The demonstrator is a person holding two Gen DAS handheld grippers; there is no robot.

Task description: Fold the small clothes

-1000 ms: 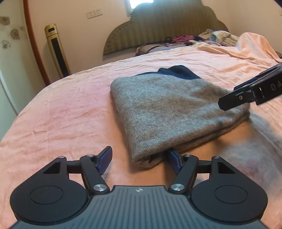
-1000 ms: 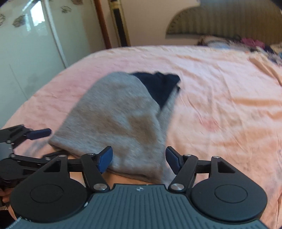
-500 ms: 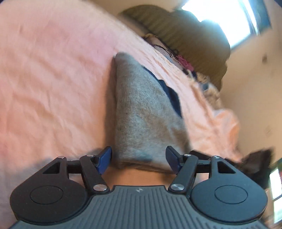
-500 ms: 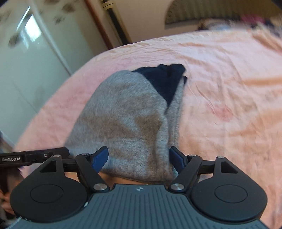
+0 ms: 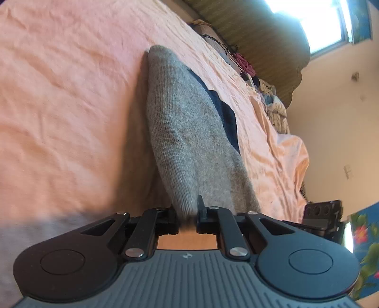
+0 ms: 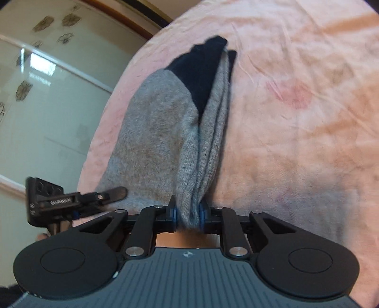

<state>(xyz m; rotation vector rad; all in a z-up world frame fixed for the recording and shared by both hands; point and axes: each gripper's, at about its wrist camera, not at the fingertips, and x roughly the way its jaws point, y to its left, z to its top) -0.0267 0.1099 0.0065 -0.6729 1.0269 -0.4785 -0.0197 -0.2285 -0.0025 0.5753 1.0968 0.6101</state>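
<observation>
A folded grey knit garment (image 5: 187, 132) with a dark navy part (image 5: 225, 111) lies on the pink bedsheet (image 5: 71, 94). My left gripper (image 5: 186, 214) is shut on the garment's near edge, rolled on its side. My right gripper (image 6: 187, 213) is shut on another near corner of the same garment (image 6: 163, 132), pinching several bunched layers; the navy part (image 6: 201, 71) is at its far end. The left gripper also shows in the right wrist view (image 6: 111, 193) at the left. The right gripper's body shows at the right edge of the left wrist view (image 5: 324, 215).
A padded headboard (image 5: 260, 35) and a pile of clothes (image 5: 272, 94) are at the far end of the bed. A bright window (image 5: 315, 21) is above. A pale wardrobe door with flower decals (image 6: 47, 83) stands beside the bed.
Both grippers went from open, straddling the garment's near edge, to shut on it. Both have rolled sideways, and the gripped edge is bunched up.
</observation>
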